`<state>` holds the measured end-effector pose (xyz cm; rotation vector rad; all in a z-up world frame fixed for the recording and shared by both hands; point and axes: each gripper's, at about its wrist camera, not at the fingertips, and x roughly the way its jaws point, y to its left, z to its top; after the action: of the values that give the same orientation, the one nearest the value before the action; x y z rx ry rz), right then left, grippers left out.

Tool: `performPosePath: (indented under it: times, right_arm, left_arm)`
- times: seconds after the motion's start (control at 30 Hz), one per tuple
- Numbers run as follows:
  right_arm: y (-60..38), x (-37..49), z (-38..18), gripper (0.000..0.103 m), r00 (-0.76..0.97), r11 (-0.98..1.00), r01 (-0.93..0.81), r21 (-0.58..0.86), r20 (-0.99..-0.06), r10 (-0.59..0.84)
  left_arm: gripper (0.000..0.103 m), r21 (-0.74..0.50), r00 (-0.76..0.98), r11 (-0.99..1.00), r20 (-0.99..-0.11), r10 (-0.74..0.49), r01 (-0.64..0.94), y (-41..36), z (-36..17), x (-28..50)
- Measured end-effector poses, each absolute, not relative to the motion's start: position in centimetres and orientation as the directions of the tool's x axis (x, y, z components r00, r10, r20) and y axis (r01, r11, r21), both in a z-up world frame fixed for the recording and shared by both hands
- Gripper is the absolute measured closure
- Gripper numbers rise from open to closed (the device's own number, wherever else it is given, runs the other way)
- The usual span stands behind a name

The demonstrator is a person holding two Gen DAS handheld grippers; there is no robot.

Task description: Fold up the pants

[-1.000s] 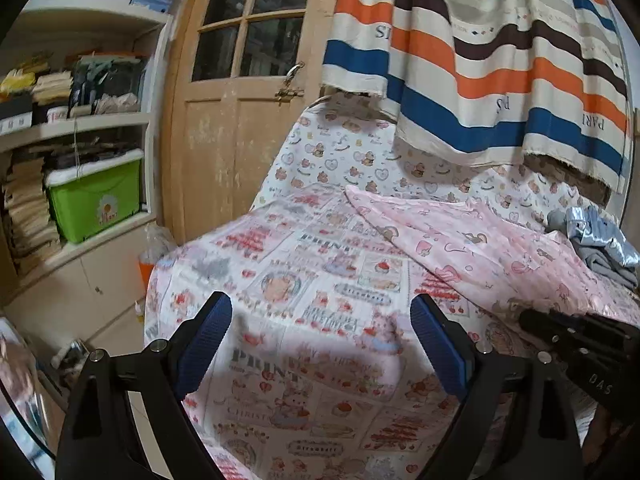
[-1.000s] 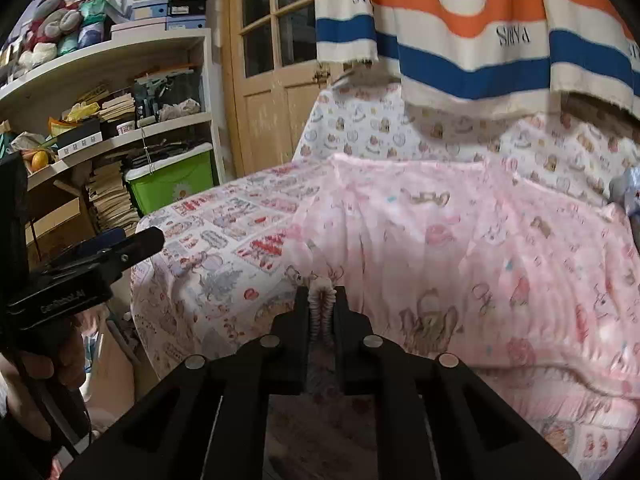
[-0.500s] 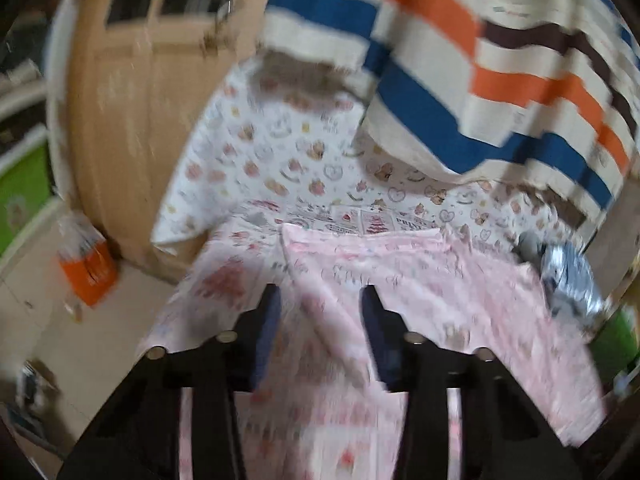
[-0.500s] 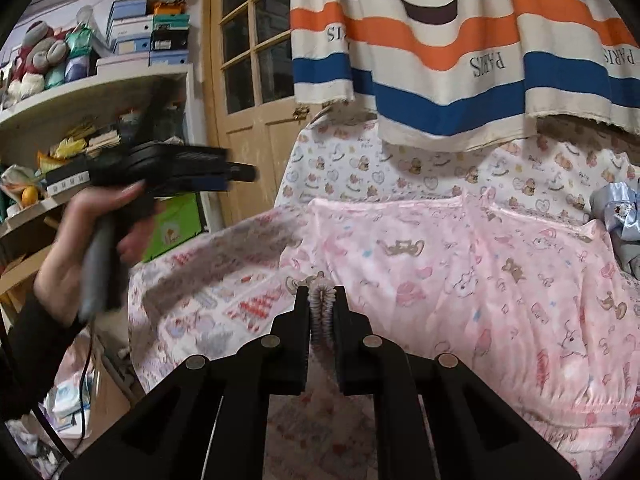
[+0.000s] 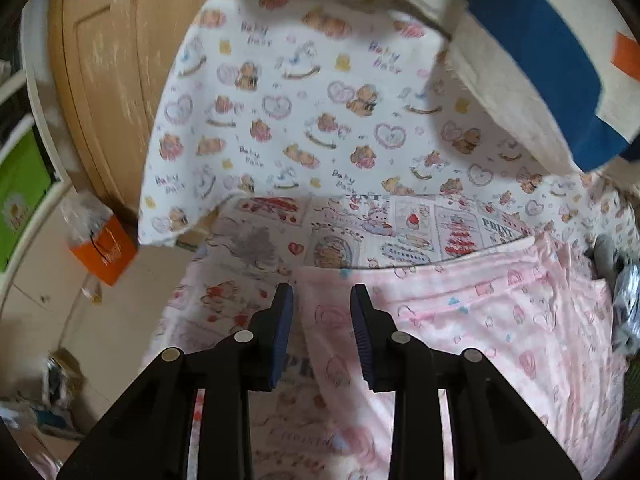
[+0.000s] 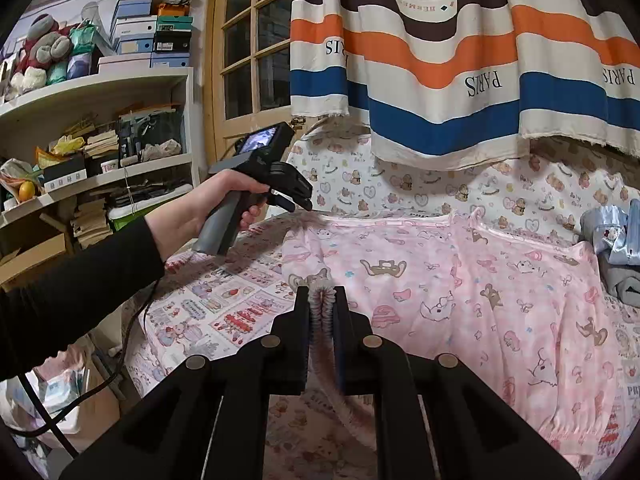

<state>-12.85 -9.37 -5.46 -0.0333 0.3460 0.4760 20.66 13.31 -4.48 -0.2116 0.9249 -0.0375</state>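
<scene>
Pink cartoon-print pants (image 6: 440, 280) lie spread on the bed over a printed sheet (image 6: 224, 300). My right gripper (image 6: 321, 292) is shut on the ruffled waistband at the near edge, which stands pinched between its pads. My left gripper (image 5: 321, 300) points down over the far left corner of the pants (image 5: 480, 320). Its jaws are closing with the pink cloth between them, and a gap still shows on both sides. In the right wrist view a hand in a black sleeve holds the left gripper (image 6: 306, 206) at that far corner.
A pile of grey and pale blue clothes (image 6: 616, 248) lies on the bed at the right. A striped cloth (image 6: 440, 80) hangs over the back. A wooden door (image 6: 248, 60) and crowded shelves (image 6: 100, 140) stand to the left, with an orange bag (image 5: 104, 252) on the floor.
My left gripper swung from the bed's near side to the far corner of the pants, tipped downward, and its jaws narrowed. My right gripper kept its grip and rose slightly.
</scene>
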Motion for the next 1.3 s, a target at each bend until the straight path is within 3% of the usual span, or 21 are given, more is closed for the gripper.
performPosePath:
  times: [0.03, 0.1, 0.2, 1.23, 1.3]
  right_arm:
    - [-9.4, -12.8, -5.5, 0.093, 0.829, 0.886, -0.460, 0.055, -0.333, 0.451]
    - [-9.4, -12.7, -5.4, 0.093, 0.827, 0.884, -0.464, 0.059, -0.331, 0.455]
    - [-9.4, -12.6, -5.5, 0.093, 0.824, 0.882, -0.468, 0.060, -0.330, 0.460]
    - [-2.2, -15.2, -4.6, 0.093, 0.652, 0.708, -0.697, 0.110, -0.314, 0.690]
    - [-2.1, -15.4, -4.4, 0.093, 0.663, 0.713, -0.694, 0.101, -0.299, 0.687]
  left_arm:
    - [0.074, -0.195, 0.601, 0.979, -0.790, -0.121, -0.059, 13.3, -4.7, 21.0]
    - [0.090, -0.220, 0.581, 0.974, -0.799, -0.154, -0.045, 13.3, -5.2, 21.6]
    - [0.101, -0.213, 0.571, 0.977, -0.805, -0.160, -0.028, 12.9, -5.7, 22.1]
    - [0.103, -0.141, 0.648, 0.966, -0.761, 0.033, -0.216, 24.8, -1.8, 17.2]
    - [0.103, -0.067, 0.660, 0.961, -0.740, 0.132, -0.267, 25.3, -1.1, 16.8]
